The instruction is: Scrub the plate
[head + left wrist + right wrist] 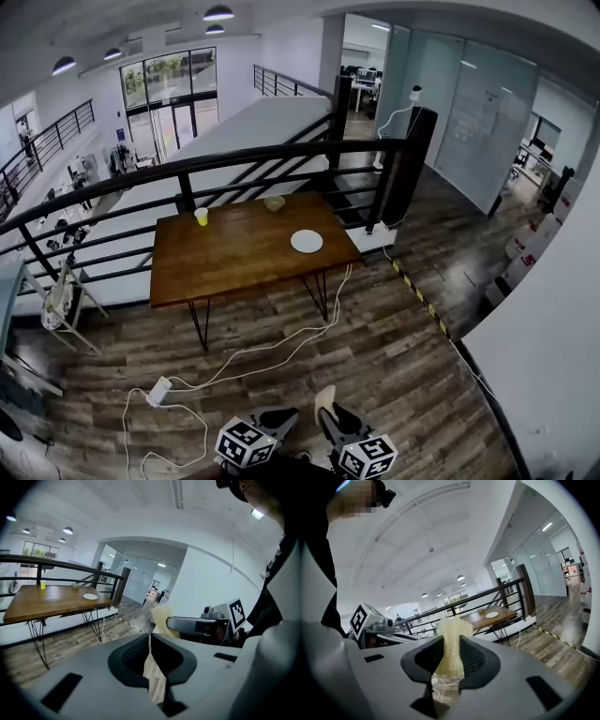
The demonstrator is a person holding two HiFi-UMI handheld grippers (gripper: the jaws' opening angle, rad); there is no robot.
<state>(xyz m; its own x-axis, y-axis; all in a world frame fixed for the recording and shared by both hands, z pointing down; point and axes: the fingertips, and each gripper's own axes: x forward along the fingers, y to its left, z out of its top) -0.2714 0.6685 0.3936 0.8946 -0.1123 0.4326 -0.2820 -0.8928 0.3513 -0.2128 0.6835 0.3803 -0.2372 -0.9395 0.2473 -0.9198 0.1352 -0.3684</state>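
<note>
My right gripper [451,645] has its jaws pinching a pale sponge [453,631], which is soft and light and squashes between them. My left gripper [150,643] has its jaws pressed together on nothing. The plate [307,241] lies flat near the right edge of the surface [234,267], well apart from me. I judge it stiff, slick and breakable, so I should steady it at the rim.

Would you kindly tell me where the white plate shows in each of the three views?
Head view: the plate lies near the picture's centre, toward the right end of the table.
Left gripper view: the plate is small, upper left, on the table's right part.
Right gripper view: the plate is small, right of centre, beyond the sponge.
Shared landmark: the wooden table with the black railing behind it.
</note>
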